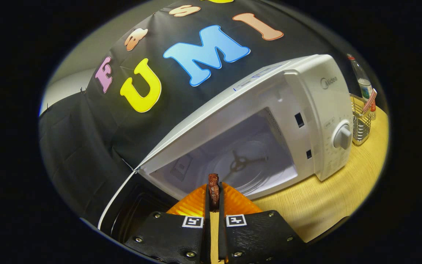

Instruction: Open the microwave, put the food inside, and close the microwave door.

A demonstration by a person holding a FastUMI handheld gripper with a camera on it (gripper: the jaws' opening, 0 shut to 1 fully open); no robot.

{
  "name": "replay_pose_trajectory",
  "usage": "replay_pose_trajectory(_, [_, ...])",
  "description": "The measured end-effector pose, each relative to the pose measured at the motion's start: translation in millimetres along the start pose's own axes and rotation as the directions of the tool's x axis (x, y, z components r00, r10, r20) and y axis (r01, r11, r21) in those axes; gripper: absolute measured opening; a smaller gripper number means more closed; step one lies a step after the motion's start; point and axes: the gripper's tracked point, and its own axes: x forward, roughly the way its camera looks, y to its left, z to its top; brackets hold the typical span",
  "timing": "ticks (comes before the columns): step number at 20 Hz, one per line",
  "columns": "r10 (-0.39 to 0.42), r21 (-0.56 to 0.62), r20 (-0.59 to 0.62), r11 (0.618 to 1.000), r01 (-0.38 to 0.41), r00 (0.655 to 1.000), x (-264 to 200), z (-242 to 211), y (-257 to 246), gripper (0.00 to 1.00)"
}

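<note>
A white microwave stands on a wooden table, tilted in my view. Its door hangs open beside my fingers, and its cavity with a glass turntable lies just beyond them. My gripper is shut on a dark reddish-brown piece of food, which sticks up between the fingertips. Under the food an orange ribbed plate lies before the microwave's opening. The food hovers right at the cavity's front edge.
A wire basket stands beside the microwave's control side, with a clear bottle behind it. The microwave's round knob faces the table. Bare wooden tabletop stretches in front of the control panel.
</note>
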Motion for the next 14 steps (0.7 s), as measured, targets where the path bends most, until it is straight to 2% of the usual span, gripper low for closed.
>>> replay_pose_trajectory(10, [-0.031, -0.026, 0.033, 0.999, 0.032, 0.999, 46, -2, -19, 0.08])
replay_pose_trajectory(14, [-0.053, -0.021, 0.056, 0.998, 0.055, 0.997, 60, 0, -27, 0.13])
